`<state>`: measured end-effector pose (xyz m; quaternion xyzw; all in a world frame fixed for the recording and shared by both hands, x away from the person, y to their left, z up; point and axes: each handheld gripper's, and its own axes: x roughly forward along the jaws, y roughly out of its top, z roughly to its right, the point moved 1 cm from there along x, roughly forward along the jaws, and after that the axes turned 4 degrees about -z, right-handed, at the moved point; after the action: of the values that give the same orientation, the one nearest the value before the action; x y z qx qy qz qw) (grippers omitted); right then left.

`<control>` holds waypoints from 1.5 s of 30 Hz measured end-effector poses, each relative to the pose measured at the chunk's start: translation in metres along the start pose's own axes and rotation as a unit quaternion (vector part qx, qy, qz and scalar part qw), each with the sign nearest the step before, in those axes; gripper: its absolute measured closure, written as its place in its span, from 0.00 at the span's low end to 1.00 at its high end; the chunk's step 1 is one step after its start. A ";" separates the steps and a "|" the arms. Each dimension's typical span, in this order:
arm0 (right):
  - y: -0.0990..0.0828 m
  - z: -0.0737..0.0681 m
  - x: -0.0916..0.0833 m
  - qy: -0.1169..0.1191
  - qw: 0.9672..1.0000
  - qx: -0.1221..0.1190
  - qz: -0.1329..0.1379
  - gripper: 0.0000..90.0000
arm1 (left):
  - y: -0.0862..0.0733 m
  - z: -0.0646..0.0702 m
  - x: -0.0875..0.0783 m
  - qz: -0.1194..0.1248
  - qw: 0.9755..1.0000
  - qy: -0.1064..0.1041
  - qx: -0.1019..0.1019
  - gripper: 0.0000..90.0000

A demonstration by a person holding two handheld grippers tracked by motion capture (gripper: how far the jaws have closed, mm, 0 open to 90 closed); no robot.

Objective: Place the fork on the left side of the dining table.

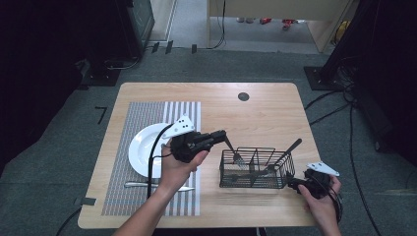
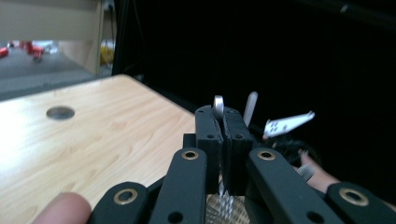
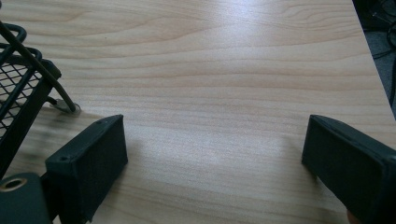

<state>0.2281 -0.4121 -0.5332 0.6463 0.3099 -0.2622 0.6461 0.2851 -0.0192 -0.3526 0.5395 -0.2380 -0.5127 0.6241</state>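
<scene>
My left gripper [image 1: 224, 135] is shut on the handle of a silver fork [image 1: 236, 155], whose tines hang down into the left end of a black wire cutlery basket [image 1: 255, 181]. In the left gripper view the jaws of the left gripper [image 2: 223, 122] are pressed together on the fork [image 2: 218, 105], its tines showing below them. My right gripper [image 1: 304, 181] rests low at the basket's right end. The right gripper [image 3: 215, 158] is open wide over bare wood, with the basket [image 3: 18, 93] at its left.
A second utensil [image 1: 286, 153] leans out of the basket to the right. A white plate [image 1: 141, 147] and a knife [image 1: 133, 185] lie on a striped placemat [image 1: 142, 113] at the table's left. A dark round hole [image 1: 243, 96] marks the far side of the table.
</scene>
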 end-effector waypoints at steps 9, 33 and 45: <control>0.000 0.000 0.000 0.000 1.000 0.000 0.000 0.07 | 0.019 0.000 -0.024 0.041 0.999 0.013 0.005 0.99; 0.000 0.000 0.000 0.000 1.000 0.000 0.000 0.07 | 0.034 -0.065 -0.084 0.114 0.984 0.121 -0.061 0.99; 0.000 0.000 0.000 0.000 1.000 0.000 -0.001 0.07 | -0.002 -0.136 -0.087 0.136 0.959 0.197 -0.152 0.99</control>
<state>0.2280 -0.4121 -0.5331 0.6462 0.3102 -0.2626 0.6459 0.3680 0.1175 -0.3733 0.4915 -0.1007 -0.3366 0.7969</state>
